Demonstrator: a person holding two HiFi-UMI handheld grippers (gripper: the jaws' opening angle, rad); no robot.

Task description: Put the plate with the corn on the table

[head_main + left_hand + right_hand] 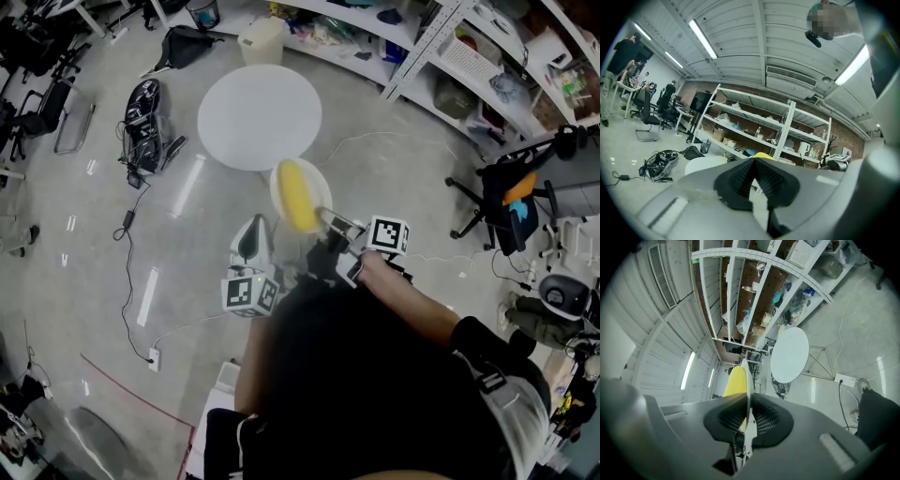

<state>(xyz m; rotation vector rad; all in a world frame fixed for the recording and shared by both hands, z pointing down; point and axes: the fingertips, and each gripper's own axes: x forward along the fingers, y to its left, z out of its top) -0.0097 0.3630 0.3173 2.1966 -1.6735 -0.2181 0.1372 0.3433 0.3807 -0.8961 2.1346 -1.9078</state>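
Observation:
A white plate (313, 178) with a yellow corn cob (298, 197) on it hangs in the air just short of the round white table (258, 117). My right gripper (328, 221) is shut on the plate's near rim. In the right gripper view the plate (748, 380) stands edge-on between the pads, the corn (735, 380) on its left and the table (790, 355) farther off. My left gripper (253, 232) is lower left of the plate, apart from it. In the left gripper view its pads (753, 161) meet with nothing between them, and the corn (762, 154) peeks above them.
Metal shelves (450, 47) full of boxes run behind the table. A black bag (142, 122) and cables lie on the floor at its left, with a white bucket (262, 39) behind it. An office chair (506, 202) stands at the right.

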